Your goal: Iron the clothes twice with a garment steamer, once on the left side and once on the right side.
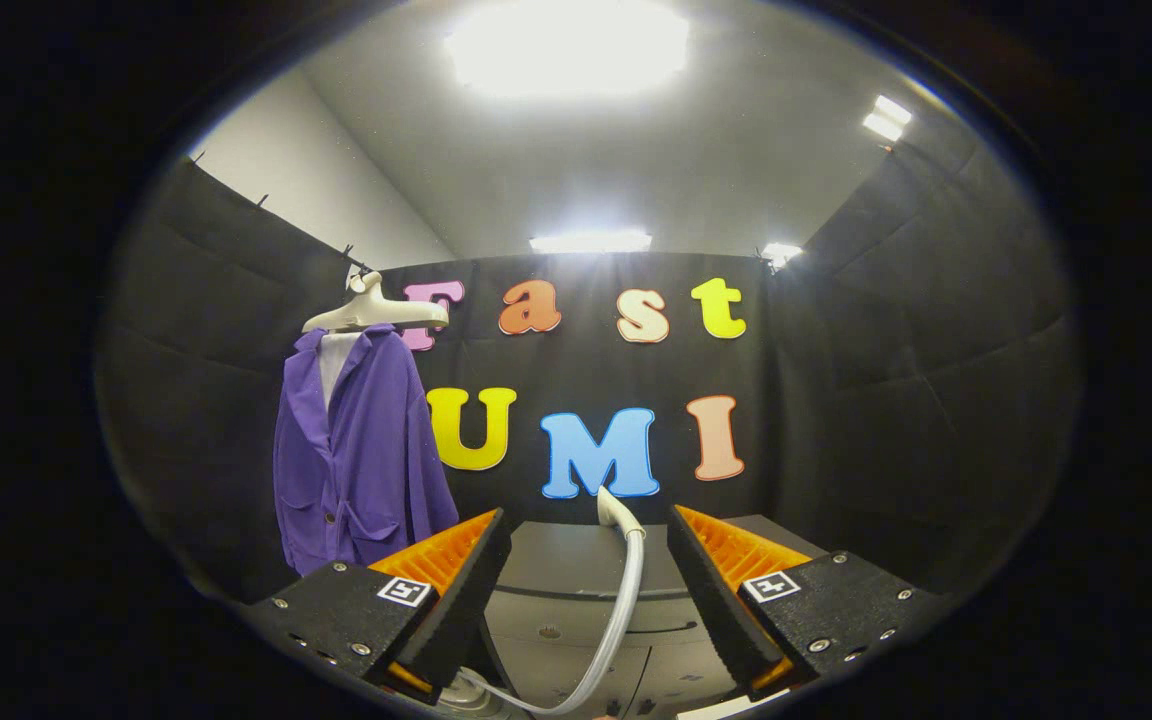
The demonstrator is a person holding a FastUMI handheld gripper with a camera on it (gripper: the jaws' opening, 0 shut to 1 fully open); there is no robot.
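Claw [588,560] with fingers spread wide, gripping nothing. Steamer hose [624,600] rises between the fingers, untouched by either. Purple jacket [356,450] hangs on a hanger [376,312], beyond and left of the left finger.

the claw [586,560] is held level and faces straight forward, its two fingers [456,590] spread wide apart with a clear gap between them. neither finger presses on anything. both fingers angle inward toward their tips, the ridged inner faces turned toward each other across the gap.
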